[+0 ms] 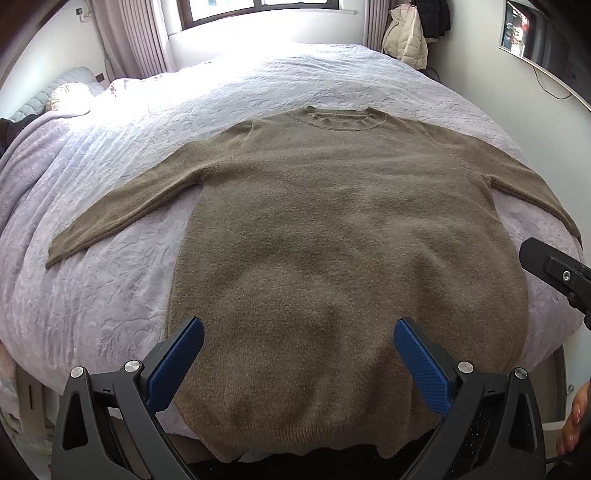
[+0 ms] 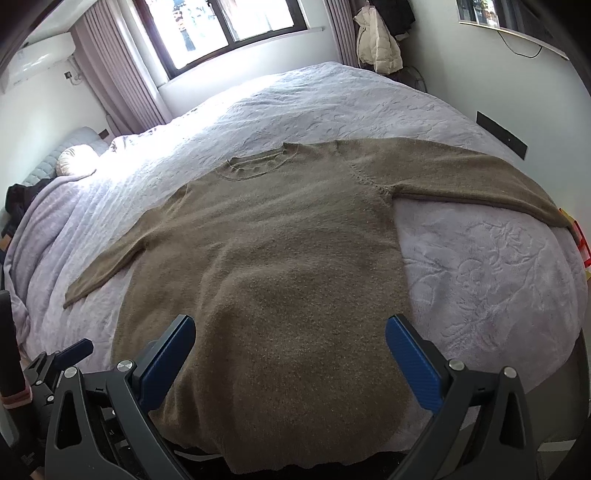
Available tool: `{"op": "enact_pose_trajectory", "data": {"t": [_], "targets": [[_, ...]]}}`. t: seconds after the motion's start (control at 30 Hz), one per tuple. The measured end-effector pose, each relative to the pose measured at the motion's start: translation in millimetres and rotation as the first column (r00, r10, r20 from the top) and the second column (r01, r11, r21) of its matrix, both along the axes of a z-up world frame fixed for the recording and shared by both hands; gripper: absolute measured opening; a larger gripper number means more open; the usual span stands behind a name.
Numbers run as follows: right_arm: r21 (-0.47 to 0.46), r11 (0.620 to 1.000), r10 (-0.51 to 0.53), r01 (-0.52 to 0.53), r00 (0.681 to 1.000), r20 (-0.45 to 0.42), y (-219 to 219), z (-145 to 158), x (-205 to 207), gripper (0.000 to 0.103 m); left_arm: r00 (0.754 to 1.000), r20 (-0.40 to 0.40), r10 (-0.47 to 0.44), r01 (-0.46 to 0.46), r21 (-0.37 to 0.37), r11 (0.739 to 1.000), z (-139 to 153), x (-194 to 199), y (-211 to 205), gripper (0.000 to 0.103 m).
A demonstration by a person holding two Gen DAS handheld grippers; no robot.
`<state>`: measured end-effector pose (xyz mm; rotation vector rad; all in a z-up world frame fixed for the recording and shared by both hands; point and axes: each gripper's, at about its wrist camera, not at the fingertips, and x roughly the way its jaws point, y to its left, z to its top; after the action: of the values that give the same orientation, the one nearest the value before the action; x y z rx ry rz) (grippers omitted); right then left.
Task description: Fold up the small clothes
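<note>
A brown knitted sweater (image 1: 325, 229) lies flat on a bed covered with a pale lilac blanket (image 1: 110, 288). Its front faces up, the round collar (image 1: 338, 118) points toward the window (image 2: 225, 26), and both sleeves are spread out to the sides. The bottom hem (image 1: 306, 439) reaches the near edge of the bed and hangs a little over it.

The left gripper (image 1: 299, 365) hovers above the lower part of the sweater, with its two blue fingers (image 1: 177, 365) wide apart and nothing between them. The right gripper (image 2: 286, 363) is also above the lower part of the sweater, a bit more toward the right side, and its blue fingers (image 2: 415, 363) are also spread wide, holding nothing. Whether the fingertips touch the fabric I cannot tell, because the view is from directly behind them.

In the left wrist view a part of the right gripper shows at the right edge. A cream jacket (image 1: 404, 40) hangs in the far corner beside the curtain (image 1: 133, 37).
</note>
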<state>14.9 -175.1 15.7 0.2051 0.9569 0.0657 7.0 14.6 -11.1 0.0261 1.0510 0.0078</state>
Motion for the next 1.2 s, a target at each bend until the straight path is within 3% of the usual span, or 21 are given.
{"op": "enact_pose_trajectory", "data": {"t": [0.47, 0.87, 1.07, 1.2], "targets": [[-0.034, 0.999, 0.013, -0.015, 0.998, -0.056, 16.4, -22.1, 56.6, 0.103, 0.999, 0.002, 0.033, -0.033, -0.025, 0.999, -20.6, 51.0, 34.2, 0.103], [-0.066, 0.996, 0.049, -0.055, 0.995, -0.083, 30.1, -31.4, 79.1, 0.103, 0.998, -0.022, 0.061, -0.062, -0.047, 0.997, -32.1, 74.8, 48.7, 0.103], [-0.081, 0.995, 0.056, -0.062, 0.995, -0.079, 35.8, -32.1, 88.8, 0.103, 0.998, -0.023, 0.061, -0.063, -0.086, 0.994, -34.0, 86.4, 58.3, 0.103], [-0.093, 0.992, 0.075, -0.08, 0.996, -0.052, 44.9, -29.1, 96.6, 0.103, 0.997, -0.01, 0.072, -0.073, -0.151, 0.986, -33.3, 95.9, 75.6, 0.103]]}}
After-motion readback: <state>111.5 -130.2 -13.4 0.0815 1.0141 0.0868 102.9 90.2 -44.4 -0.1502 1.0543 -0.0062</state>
